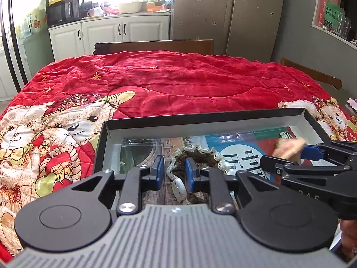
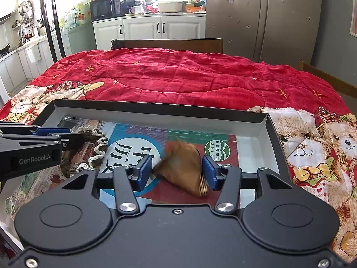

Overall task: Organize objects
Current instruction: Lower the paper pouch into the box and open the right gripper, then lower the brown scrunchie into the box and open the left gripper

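Left claw (image 1: 174, 171): jaws apart, straddling crocheted brown piece (image 1: 198, 156) lying inside shallow black box (image 1: 200, 117). Right claw (image 2: 177, 171): jaws apart around blurred brown cone-shaped item (image 2: 185, 167), grip unclear. Both items in box; release apparently under way; nothing else visible on red quilt (image 1: 178, 78).

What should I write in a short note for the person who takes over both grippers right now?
Left gripper: open, jaws astride the brown crocheted piece with cream edging, pads not pressing it.
Right gripper: open around the blurred brown cone-shaped object; no firm grip visible.
Both items are inside the shallow black box, on top of the printed books in it. The box sits on the red bear quilt.
Done: both items in the box.
Left: withdraw both grippers; check for more loose things, none visible here.
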A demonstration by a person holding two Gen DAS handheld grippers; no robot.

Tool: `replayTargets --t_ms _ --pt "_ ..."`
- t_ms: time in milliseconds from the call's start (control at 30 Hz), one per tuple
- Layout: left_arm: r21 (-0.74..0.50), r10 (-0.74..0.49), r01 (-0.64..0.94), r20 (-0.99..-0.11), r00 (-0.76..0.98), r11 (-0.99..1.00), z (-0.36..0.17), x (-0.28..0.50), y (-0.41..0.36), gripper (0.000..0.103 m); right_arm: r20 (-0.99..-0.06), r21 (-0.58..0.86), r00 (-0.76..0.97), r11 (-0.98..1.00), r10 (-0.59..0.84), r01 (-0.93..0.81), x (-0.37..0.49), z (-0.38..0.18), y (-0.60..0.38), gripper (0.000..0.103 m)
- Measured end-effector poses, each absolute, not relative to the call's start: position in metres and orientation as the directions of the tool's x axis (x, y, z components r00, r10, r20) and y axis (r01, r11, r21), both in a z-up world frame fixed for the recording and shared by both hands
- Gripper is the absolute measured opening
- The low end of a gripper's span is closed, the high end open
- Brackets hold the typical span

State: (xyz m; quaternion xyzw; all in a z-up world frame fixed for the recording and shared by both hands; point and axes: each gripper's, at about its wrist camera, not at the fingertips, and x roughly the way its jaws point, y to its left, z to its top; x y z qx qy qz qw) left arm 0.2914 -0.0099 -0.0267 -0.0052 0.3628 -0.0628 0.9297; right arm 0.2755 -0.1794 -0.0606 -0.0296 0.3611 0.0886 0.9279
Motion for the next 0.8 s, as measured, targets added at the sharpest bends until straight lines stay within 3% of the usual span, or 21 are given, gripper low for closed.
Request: replayTargets --t_ms 267,800 --pt "-0.050 -0.115 0.109 -0.669 0.734 0.993 -0.0257 0.2899 -0.0102 0.048 -0.670 0.008 0.729 0.983 0.140 -0.182 0.2743 -0.0595 -0.1797 0.064" --pt "-0.041 -0.107 0.106 -0.655 0.748 0.994 -0.0243 0.2887 -0.0103 0.061 -0.662 -0.003 0.739 0.985 0.128 -0.173 0.2712 -0.0562 -0.1820 0.071"
